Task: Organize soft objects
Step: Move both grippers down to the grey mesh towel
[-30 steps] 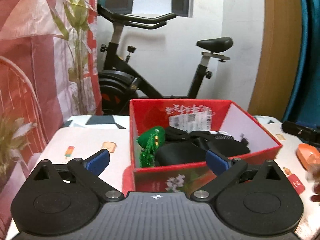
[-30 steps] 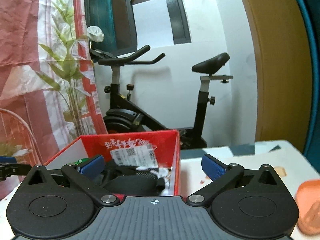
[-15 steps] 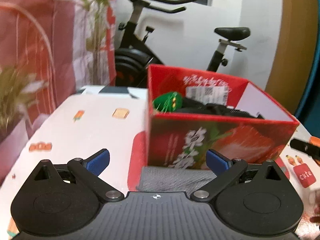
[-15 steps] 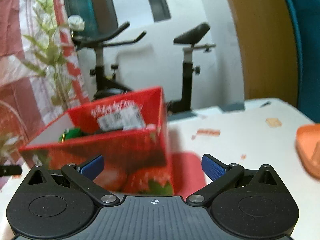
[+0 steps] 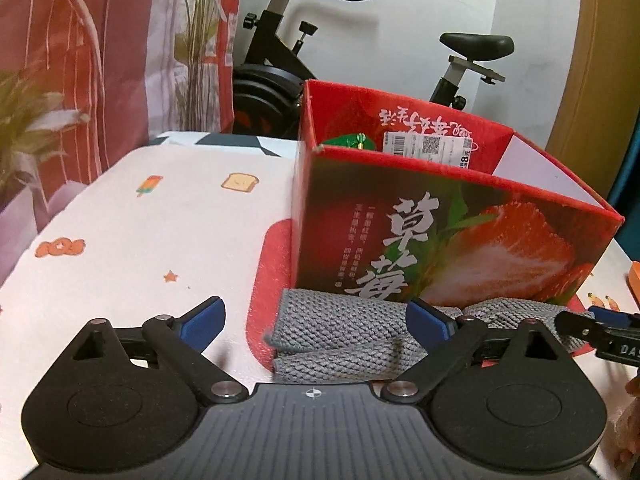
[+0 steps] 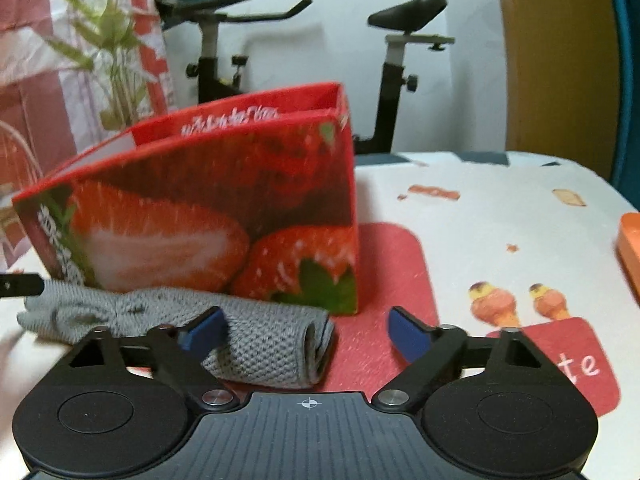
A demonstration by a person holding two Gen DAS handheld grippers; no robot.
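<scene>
Left claw (image 5: 314, 322) and right claw (image 6: 306, 330), jaws closing but not yet gripping, each straddle an end of the grey knitted cloth (image 5: 340, 340) lying on the bench (image 5: 160, 232) against the red strawberry box (image 5: 440, 240), which holds a green item (image 5: 348, 141). An exercise bike (image 5: 280, 76) stands behind.

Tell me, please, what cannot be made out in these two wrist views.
- Red box contents: in the left wrist view the near wall hides all but a green item; in the right wrist view nothing inside shows.
- Grey knitted cloth: its near edge lies behind each claw's body, so its full shape is unclear.
- Orange object: cut off by the right edge of both views.
- Box lettering: blurred in the right wrist view.
</scene>
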